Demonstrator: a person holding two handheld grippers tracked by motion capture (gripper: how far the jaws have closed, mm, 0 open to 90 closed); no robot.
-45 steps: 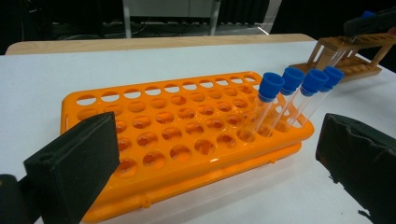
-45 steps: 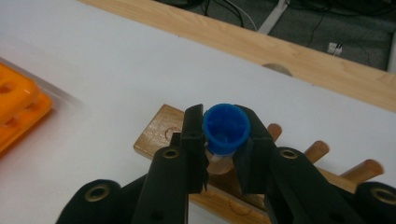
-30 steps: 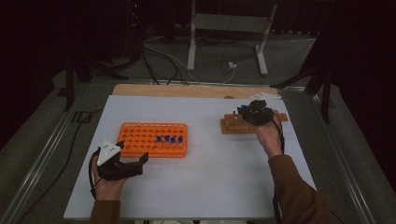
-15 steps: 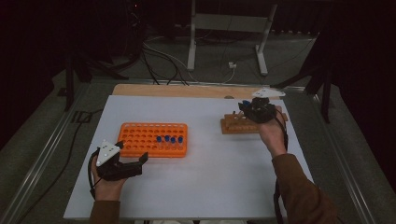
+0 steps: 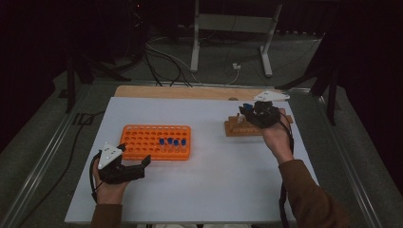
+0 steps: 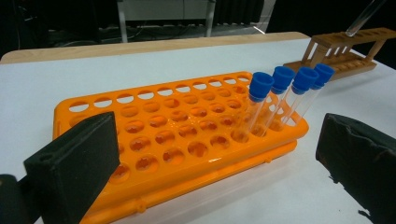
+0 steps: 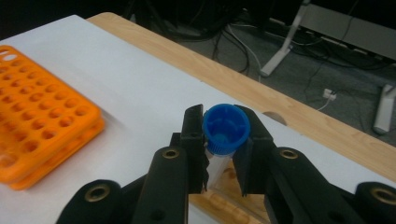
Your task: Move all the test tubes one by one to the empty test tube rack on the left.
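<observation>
Tube pinched above the wooden rack, orange rack waiting at left.

The left gripper rests with its foam-padded jaws spread and empty; just ahead sits the perforated orange plastic rack bearing four clear blue-capped tubes. Rightward, the right gripper clamps a clear tube under its ribbed blue cap, over the wooden rack.

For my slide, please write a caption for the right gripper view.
Right gripper clamps a blue-capped test tube above the wooden rack, orange rack at left.
</observation>
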